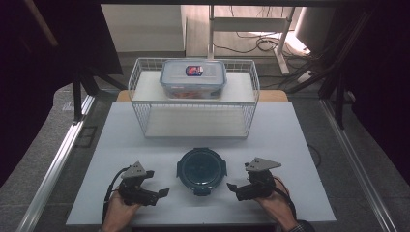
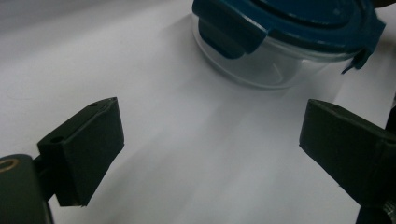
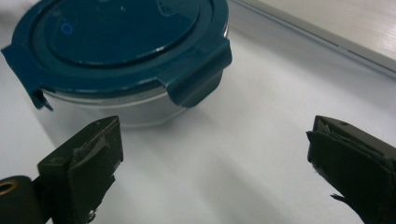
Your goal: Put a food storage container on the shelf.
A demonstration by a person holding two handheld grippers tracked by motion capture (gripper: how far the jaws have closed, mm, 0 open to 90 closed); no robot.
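A round clear container with a dark teal clip lid [image 1: 201, 169] sits at the front middle of the white table [image 1: 290, 145]. My left gripper [image 1: 157, 183] rests on the table just left of it, open and holding nothing. My right gripper [image 1: 240, 178] rests just right of it, also open with nothing in it. In the left gripper view the container [image 2: 280, 42] lies ahead of the spread jaws of the left gripper [image 2: 210, 149], apart from them. In the right gripper view the container [image 3: 126, 46] stands ahead and to the left of the right gripper [image 3: 212, 158], one lid clip facing it.
A white wire basket rack [image 1: 193, 118] stands behind the round container. A rectangular clear box with a blue-rimmed lid [image 1: 193, 77] sits on its upper shelf. A hand holds each gripper at the table's front edge. Metal rails run along both sides of the table.
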